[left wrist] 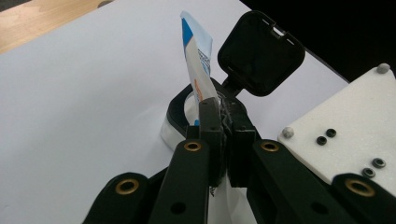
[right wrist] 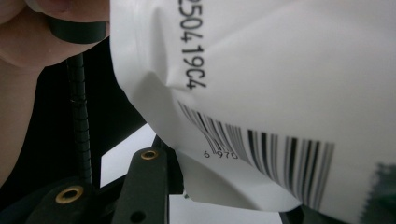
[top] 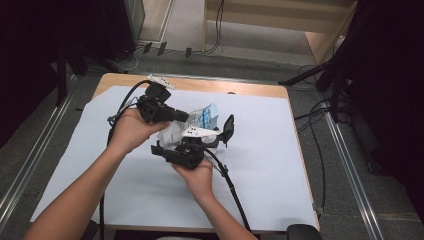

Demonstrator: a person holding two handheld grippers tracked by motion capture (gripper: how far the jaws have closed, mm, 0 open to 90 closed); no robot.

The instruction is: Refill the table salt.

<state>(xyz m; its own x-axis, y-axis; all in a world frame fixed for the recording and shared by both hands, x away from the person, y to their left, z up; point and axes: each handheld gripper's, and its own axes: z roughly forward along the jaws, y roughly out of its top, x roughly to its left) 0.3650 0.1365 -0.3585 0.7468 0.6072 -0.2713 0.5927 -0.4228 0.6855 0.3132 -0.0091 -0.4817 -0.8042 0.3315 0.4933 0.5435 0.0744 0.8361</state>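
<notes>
So left gripper [left wrist: 223, 123] is clamped shut on the wipe [left wrist: 196, 60] poking from the wet wipes pack [top: 176, 131], right gripper [top: 192, 150] hugs the pack's body above the table [top: 280, 165]; soft, crinkly, light stuff, pinch near the open lid [left wrist: 259, 53]

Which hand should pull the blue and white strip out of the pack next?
Left. The left gripper is pinched shut on the blue and white strip at the opening, by the flipped-up black lid. The right gripper grips the pack, so it seems best used to steady it.
</notes>
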